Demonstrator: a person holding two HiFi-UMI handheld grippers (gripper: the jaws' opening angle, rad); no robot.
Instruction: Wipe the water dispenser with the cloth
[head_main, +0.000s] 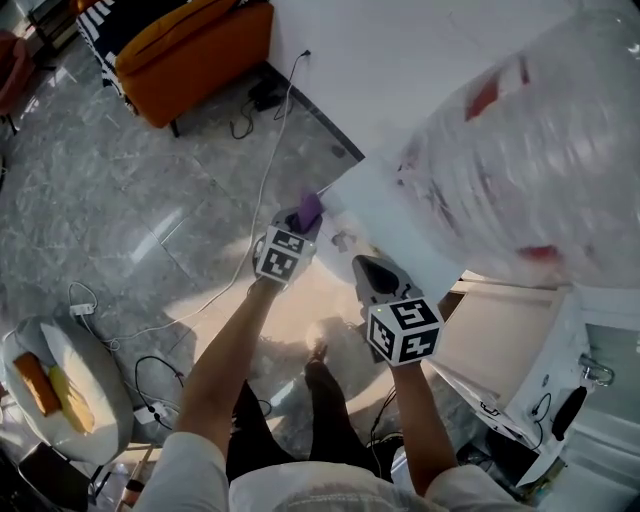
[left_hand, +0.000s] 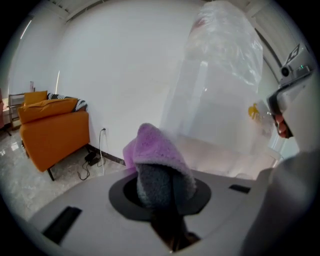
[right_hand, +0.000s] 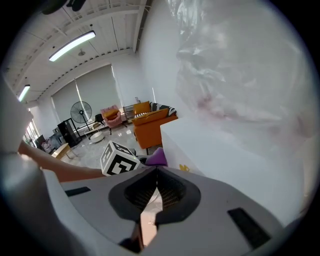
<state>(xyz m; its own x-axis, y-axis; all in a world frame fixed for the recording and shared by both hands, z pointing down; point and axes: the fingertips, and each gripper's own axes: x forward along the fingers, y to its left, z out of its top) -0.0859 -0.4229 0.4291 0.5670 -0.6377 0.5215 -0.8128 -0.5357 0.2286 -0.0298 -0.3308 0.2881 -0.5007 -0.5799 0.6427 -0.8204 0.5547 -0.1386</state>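
Observation:
The white water dispenser (head_main: 400, 215) stands at the right of the head view, with a large clear bottle (head_main: 530, 150) wrapped in plastic on top. My left gripper (head_main: 303, 222) is shut on a purple cloth (head_main: 309, 209) at the dispenser's near corner. In the left gripper view the cloth (left_hand: 157, 150) drapes over the jaws and hides the fingertips, with the bottle (left_hand: 220, 85) just beyond. My right gripper (head_main: 372, 268) is shut and holds nothing, beside the dispenser's side (right_hand: 225, 150). The cloth (right_hand: 157, 157) also shows in the right gripper view.
An orange sofa (head_main: 190, 50) stands by the wall at the top left, and cables (head_main: 250, 110) trail over the marble floor. A round white stool (head_main: 100, 400) with yellow items is at the lower left. A white cabinet (head_main: 520, 350) lies to the right.

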